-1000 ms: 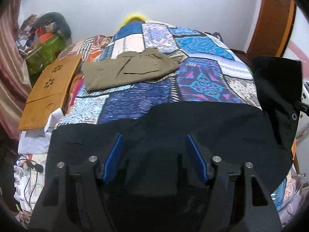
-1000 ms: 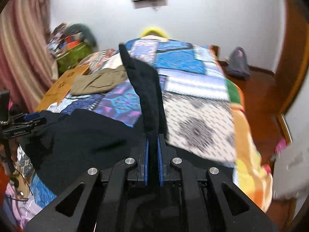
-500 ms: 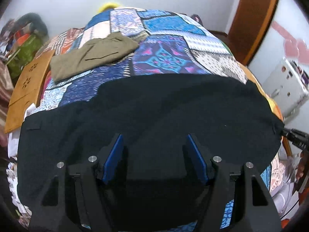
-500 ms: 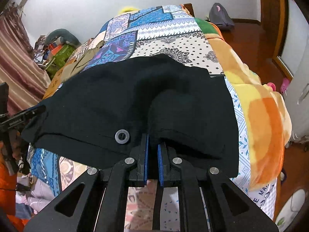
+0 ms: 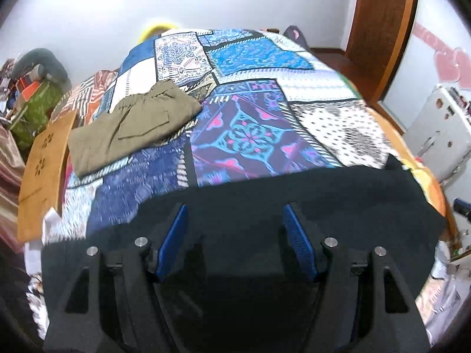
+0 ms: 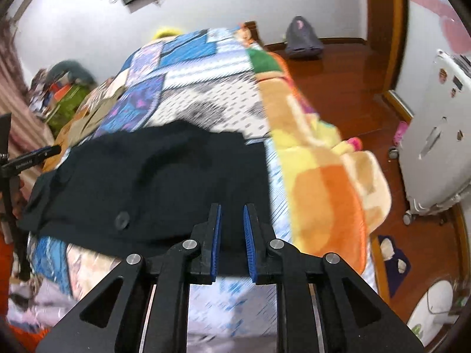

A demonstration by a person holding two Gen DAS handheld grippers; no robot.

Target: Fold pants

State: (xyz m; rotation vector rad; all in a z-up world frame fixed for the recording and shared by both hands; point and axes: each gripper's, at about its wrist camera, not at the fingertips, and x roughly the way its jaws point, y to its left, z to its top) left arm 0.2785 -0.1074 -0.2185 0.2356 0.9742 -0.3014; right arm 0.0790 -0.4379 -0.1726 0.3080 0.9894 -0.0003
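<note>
Nearest, left gripper [image 5: 232, 244]: fingers spread wide, empty, over the cloth.
Right gripper [image 6: 232, 242]: fingers parted, released.
Black pants [image 6: 141, 182]: flat at the bed's [image 5: 338, 129] near edge; soft, limp; best pinched at corners.
Farther, olive pants [image 5: 132, 126]: folded.

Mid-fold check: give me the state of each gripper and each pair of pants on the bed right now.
left gripper: open, above the black cloth.
right gripper: open, holding nothing.
black pants: lying released at the bed's near edge.
olive pants: folded, lying apart further up the bed.
</note>
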